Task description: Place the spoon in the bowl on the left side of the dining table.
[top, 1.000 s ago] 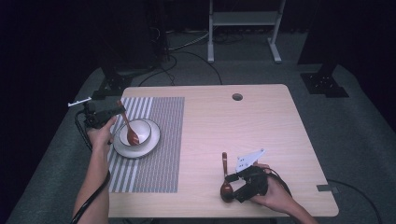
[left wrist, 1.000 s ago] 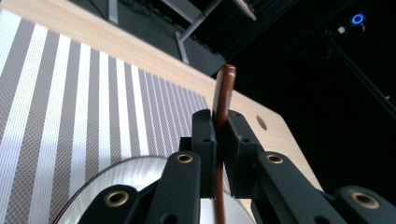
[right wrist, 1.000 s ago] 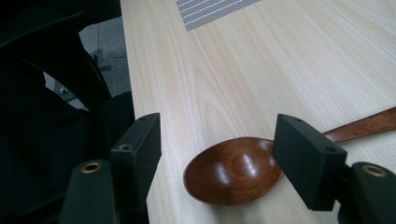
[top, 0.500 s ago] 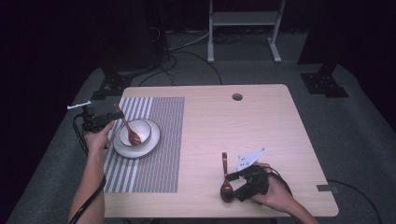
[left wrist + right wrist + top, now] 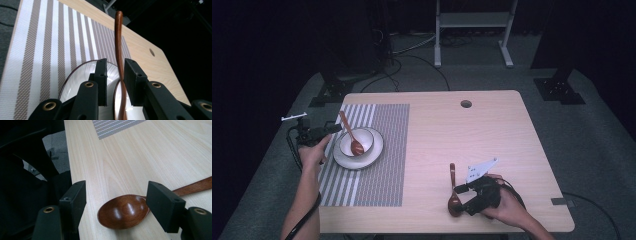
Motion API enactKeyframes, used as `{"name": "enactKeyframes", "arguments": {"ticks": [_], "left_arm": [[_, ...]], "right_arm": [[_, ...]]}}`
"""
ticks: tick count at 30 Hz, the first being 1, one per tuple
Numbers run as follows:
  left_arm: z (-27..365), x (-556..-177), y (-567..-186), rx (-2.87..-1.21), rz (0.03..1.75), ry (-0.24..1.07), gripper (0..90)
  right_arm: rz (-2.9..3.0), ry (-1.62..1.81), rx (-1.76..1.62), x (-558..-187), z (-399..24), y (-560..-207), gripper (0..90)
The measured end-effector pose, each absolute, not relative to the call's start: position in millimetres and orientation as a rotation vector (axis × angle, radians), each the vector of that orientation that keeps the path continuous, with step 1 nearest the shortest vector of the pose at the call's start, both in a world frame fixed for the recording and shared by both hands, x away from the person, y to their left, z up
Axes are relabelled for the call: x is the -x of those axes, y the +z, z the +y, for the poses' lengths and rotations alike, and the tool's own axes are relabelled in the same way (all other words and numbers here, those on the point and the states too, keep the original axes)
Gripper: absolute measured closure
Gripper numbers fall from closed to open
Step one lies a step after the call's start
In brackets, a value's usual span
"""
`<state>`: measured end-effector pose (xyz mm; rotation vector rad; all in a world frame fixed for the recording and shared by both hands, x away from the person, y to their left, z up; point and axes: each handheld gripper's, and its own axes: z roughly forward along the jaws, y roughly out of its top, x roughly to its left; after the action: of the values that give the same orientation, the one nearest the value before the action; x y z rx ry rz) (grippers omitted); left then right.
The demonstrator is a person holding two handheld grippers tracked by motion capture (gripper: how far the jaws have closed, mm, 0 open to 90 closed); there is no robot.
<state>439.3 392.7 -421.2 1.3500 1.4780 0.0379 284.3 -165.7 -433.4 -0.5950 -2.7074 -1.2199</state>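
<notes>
Left gripper [image 5: 331, 129] drawn back, spoon [image 5: 351, 134] resting in bowl [image 5: 357, 141], on plate [image 5: 342, 159]

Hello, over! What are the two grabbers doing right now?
Left gripper open around brown wooden spoon in white bowl. Right gripper open astride second brown wooden spoon on table. Nothing blocking.

Two spoons, one bowl, one plate, one mat, one table.

One spoon [image 5: 350, 134] sits in the bowl [image 5: 363, 139] near the table's [image 5: 492, 135] left edge. The other spoon [image 5: 452, 192] lies on the wood near the front edge. The bowl is on one plate [image 5: 371, 157], and the plate is on one striped mat [image 5: 382, 170]. Two grippers, too: left [image 5: 331, 128] and right [image 5: 462, 199].
</notes>
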Motion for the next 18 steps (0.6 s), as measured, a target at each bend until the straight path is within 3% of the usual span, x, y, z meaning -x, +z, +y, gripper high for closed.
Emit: {"name": "enactKeyframes", "arguments": {"ticks": [18], "left_arm": [[396.3, -412.2, -405.1, -1.399, 1.419, 0.053, 68.6]], "right_arm": [[-2.719, -1.237, 0.602, -286.6, -167.0, -427.3, 31.6]]}}
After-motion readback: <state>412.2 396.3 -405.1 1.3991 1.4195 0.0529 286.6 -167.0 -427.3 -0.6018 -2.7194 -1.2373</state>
